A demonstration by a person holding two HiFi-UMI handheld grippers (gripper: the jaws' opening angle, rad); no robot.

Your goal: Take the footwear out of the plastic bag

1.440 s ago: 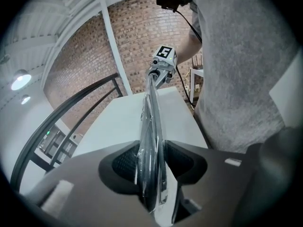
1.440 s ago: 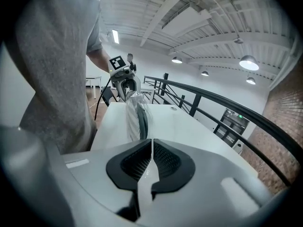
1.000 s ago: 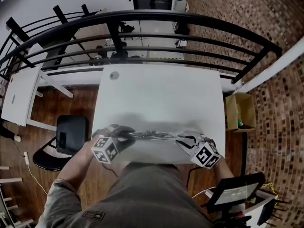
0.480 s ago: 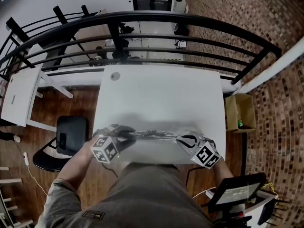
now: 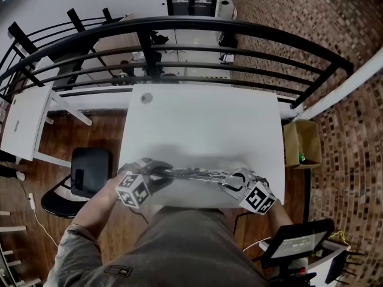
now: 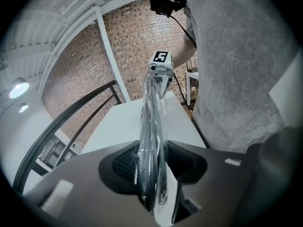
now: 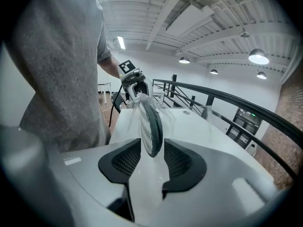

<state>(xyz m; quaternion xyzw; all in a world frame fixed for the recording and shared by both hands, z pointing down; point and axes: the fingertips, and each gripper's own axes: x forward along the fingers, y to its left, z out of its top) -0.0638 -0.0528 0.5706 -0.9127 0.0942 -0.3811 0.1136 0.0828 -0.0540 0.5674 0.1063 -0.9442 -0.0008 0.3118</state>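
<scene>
White table (image 5: 203, 121), bagged footwear (image 5: 194, 173), railing (image 5: 197, 19) beyond

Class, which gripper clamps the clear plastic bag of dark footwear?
The left gripper: its pads squeeze the plastic bag. The right gripper's jaws have just opened, standing clear around it.

The plastic bag (image 5: 194, 173) is clear, glossy film, creased and catching the light; the footwear (image 7: 151, 126) inside looks dark, matt and rubbery. The table (image 5: 203, 118) is smooth, matt white. On the left gripper (image 6: 152, 157) the fingers (image 6: 124, 163) carry dark pads with a fine meshed texture, set in matt grey plastic. The floor (image 5: 78, 133) is brown wood with a slight sheen, the wall (image 5: 287, 11) rough brick, the railing (image 5: 239, 24) smooth black metal, the person's shirt (image 6: 236, 70) grey cloth.
</scene>
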